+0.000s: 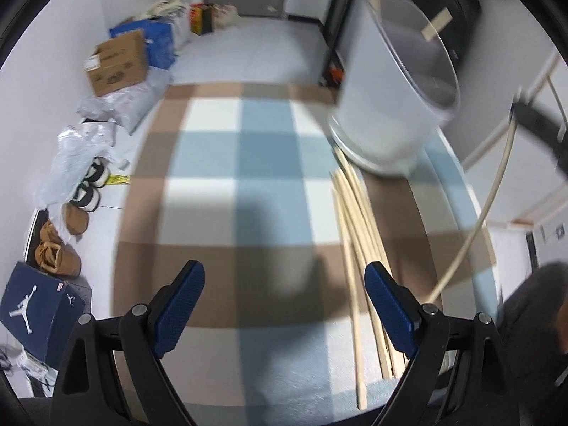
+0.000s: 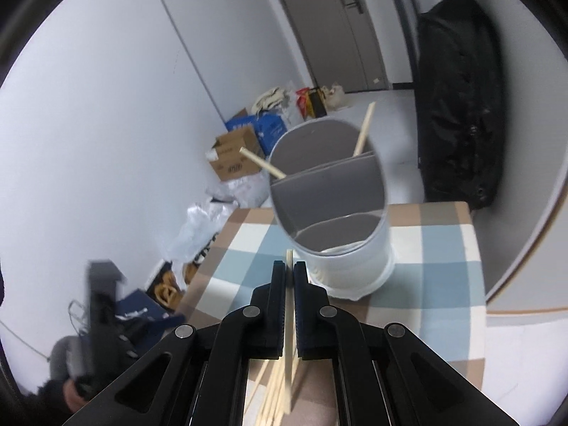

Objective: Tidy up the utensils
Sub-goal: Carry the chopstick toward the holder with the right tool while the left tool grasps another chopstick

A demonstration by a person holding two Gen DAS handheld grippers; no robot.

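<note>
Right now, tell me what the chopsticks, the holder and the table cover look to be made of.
Chopsticks: pale, matte sticks, probably bamboo or light wood; the grain is too blurred to confirm. Holder: smooth white wall with grey dividers inside, likely plastic, slight sheen. Table cover: checked blue, white and brown surface with a soft, fuzzy texture, apparently fabric. The right gripper has its jaws closed on one chopstick.

One white divided holder (image 2: 340, 213) with three compartments; two chopsticks (image 2: 262, 167) standing in it, one more clamped in the right gripper (image 2: 289, 273); a loose pile of chopsticks (image 1: 358, 234), too overlapped to count; two grippers; one checked cloth (image 1: 227, 163).
</note>
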